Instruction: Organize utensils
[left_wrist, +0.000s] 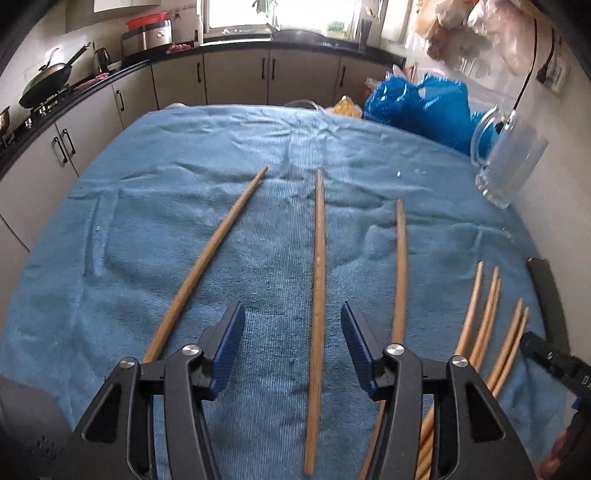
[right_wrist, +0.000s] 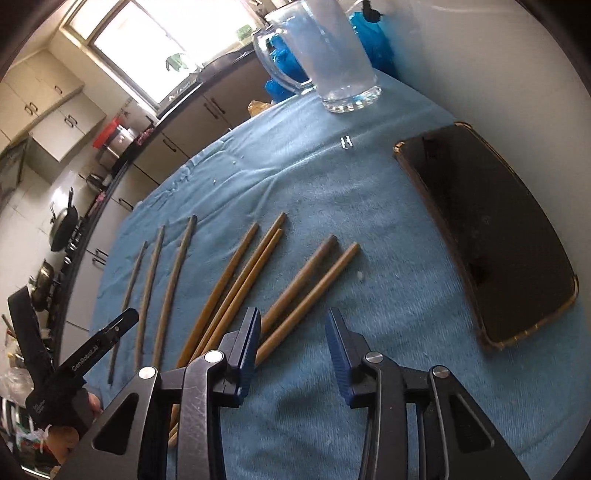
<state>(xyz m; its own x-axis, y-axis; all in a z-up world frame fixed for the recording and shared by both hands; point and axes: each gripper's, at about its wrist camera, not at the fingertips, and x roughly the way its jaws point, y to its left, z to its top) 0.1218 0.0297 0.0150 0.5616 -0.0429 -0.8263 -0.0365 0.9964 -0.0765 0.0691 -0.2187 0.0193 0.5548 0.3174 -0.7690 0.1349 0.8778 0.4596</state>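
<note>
Blue-padded fingers of the left gripper stand wide apart and hold nothing, poised low over the blue towel that covers the surface, with the middle chopstick running straight up the gap between them. That stick is the natural one to take: it looks best to lower squarely so both pads meet its sides at once, gripping near the thick end, since a thin round stick on soft cloth can roll or twist out of a lopsided pinch. Two more loose sticks flank it, the left chopstick angled away and the right chopstick passing close under the right-hand finger, so the closing pads should not catch that one too. On the other side, the right gripper is likewise spread open and empty, hovering just short of a pair of chopsticks, with a cluster of three lying just beside them. Farther off on the towel rest a dark tray by the wall and, beyond it, a glass mug, upright and seemingly empty; either could be where the sticks belong, though I cannot tell which. Lifting each stick clear before swinging it should keep the sorted groups undisturbed.
</note>
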